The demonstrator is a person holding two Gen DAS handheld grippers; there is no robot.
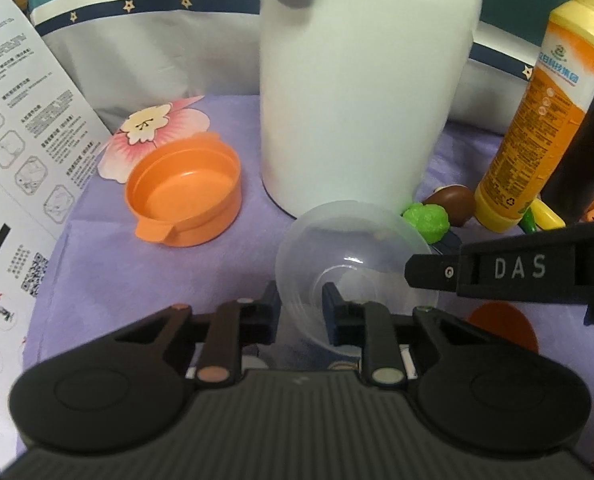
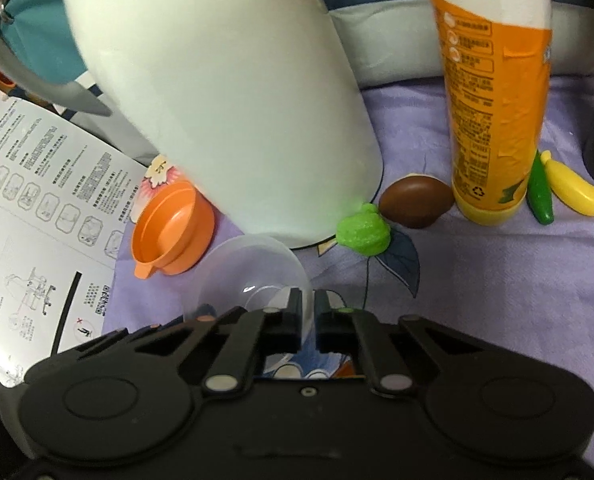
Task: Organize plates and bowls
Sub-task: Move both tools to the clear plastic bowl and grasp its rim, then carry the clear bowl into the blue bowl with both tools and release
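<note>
Left wrist view: left tongs [image 1: 300, 312] pinch clear round plastic bowl [image 1: 353, 248] rim.
Right tongs [image 2: 307, 320]: clamp opposite rim.
Technique: lift both evenly, level.

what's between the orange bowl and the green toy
The clear bowl and the white jug's base lie between the orange bowl and green toy, clearest in the right wrist view.

Left gripper [image 1: 301, 312] clamped; right gripper [image 2: 307, 320] clamped
</note>
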